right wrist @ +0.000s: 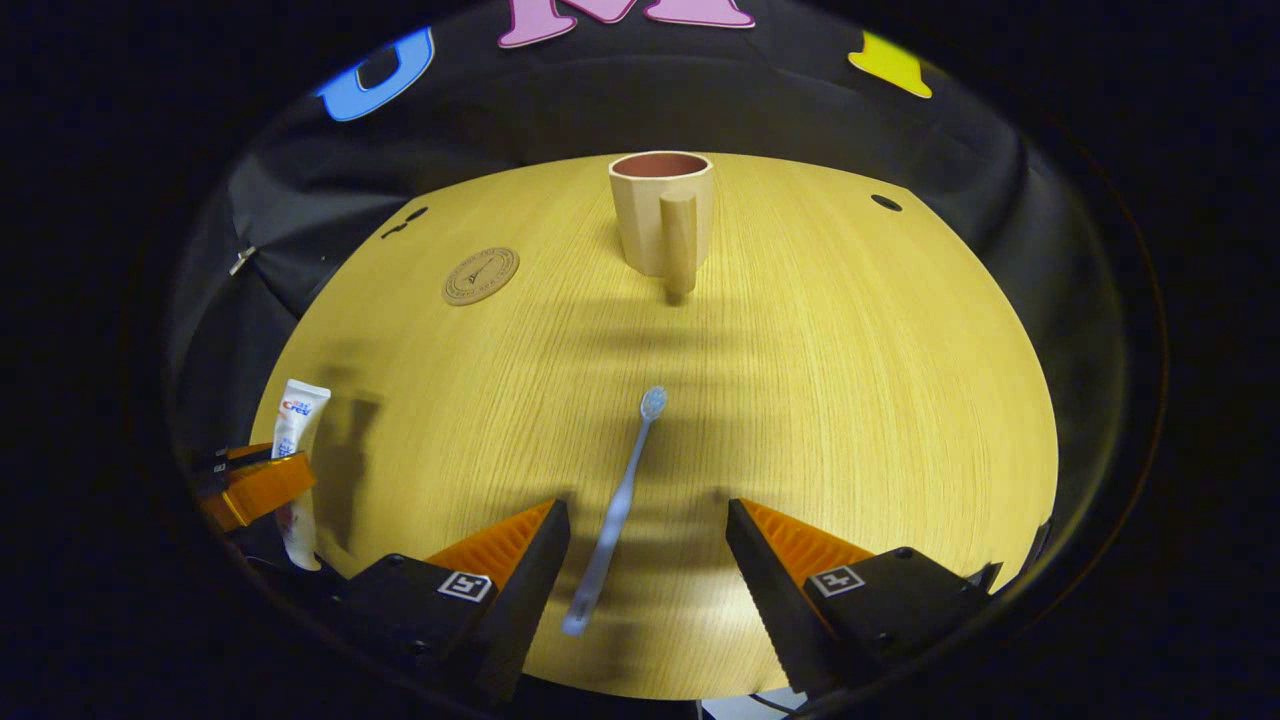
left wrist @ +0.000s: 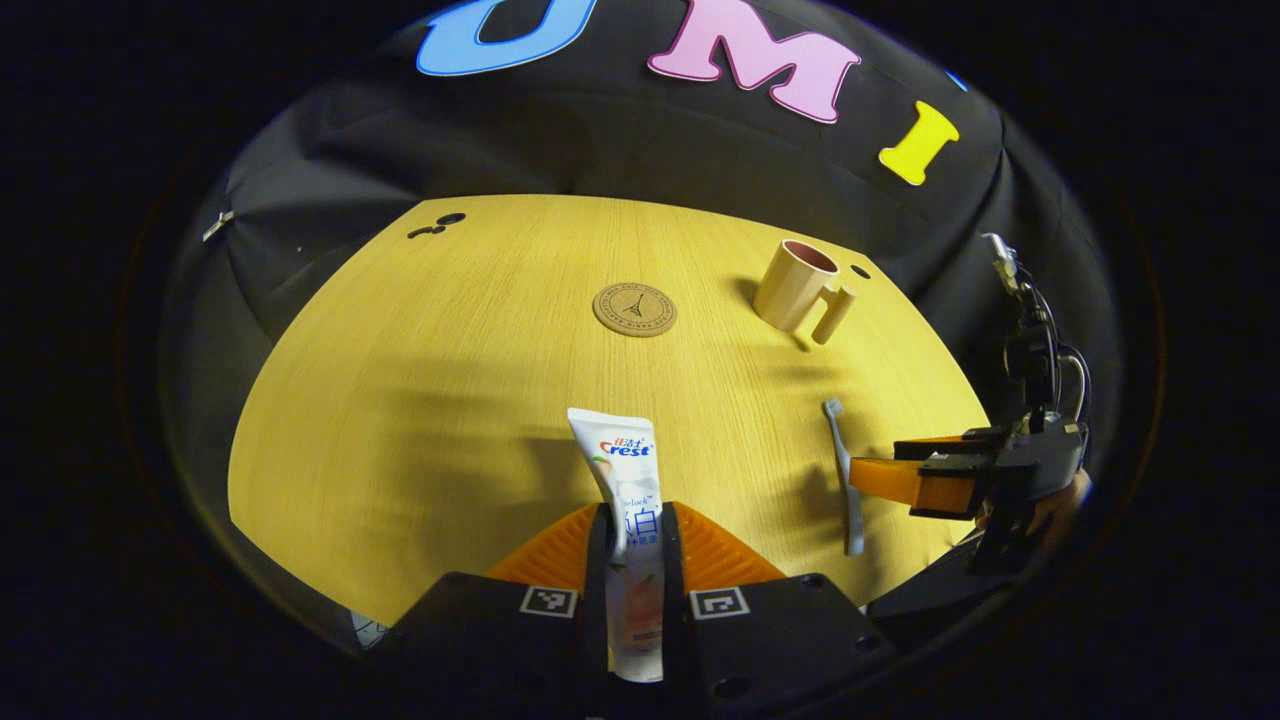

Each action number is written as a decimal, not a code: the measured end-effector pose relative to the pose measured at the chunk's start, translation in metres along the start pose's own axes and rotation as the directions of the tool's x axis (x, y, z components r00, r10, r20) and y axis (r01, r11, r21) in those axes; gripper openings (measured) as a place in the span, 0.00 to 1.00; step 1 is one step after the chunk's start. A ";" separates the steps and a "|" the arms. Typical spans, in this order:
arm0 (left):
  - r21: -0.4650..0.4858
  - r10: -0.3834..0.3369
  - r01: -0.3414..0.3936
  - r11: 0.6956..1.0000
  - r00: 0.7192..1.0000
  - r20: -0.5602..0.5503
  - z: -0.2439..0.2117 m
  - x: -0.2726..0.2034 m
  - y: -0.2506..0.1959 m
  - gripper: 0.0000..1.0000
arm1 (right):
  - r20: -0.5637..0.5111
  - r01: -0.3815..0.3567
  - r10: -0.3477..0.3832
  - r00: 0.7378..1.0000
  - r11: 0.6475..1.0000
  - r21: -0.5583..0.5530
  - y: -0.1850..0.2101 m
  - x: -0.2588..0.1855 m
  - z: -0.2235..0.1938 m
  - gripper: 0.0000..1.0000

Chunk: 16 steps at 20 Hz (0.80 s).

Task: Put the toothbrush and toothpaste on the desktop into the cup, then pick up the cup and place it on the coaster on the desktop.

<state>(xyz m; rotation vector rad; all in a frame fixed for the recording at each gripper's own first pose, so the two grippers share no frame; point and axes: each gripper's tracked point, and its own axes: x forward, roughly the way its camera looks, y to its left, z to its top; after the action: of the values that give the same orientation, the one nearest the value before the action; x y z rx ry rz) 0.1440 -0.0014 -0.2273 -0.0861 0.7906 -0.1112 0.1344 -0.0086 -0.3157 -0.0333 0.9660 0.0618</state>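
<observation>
Toothpaste tube (left wrist: 622, 470) with a printed brand logo and smaller characters beneath it, coaster (left wrist: 634, 309) stamped with a tower emblem ringed by lettering too small to read, square black-and-white coded markers (left wrist: 548, 601) on the left gripper (left wrist: 636, 515) and the right gripper (right wrist: 645, 510)

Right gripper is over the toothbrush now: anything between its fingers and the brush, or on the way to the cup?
Nothing visible. The toothbrush lies on bare desktop between the open right gripper fingers, and the stretch to the cup is clear.
</observation>
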 end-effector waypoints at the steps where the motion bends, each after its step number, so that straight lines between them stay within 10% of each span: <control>1: 0.001 0.000 0.000 1.000 1.000 -0.004 -0.003 -0.001 0.002 0.27 | -0.013 0.009 -0.009 1.000 1.000 0.001 0.002 0.005 -0.002 0.98; 11: 0.032 -0.018 0.018 0.999 1.000 0.008 -0.006 -0.006 0.007 0.27 | -0.078 0.154 -0.146 0.986 0.982 0.113 -0.014 0.019 -0.001 0.65; 16: 0.039 -0.021 0.021 0.999 1.000 -0.002 -0.012 -0.002 0.008 0.27 | -0.125 0.156 -0.143 0.982 0.983 0.095 0.002 0.020 -0.002 0.25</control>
<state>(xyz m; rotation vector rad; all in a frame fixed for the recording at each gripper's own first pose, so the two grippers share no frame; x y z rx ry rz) 0.1343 0.0062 -0.2350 -0.0576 0.7893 -0.1467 0.1437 -0.0058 -0.3329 -0.0134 1.0805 -0.1309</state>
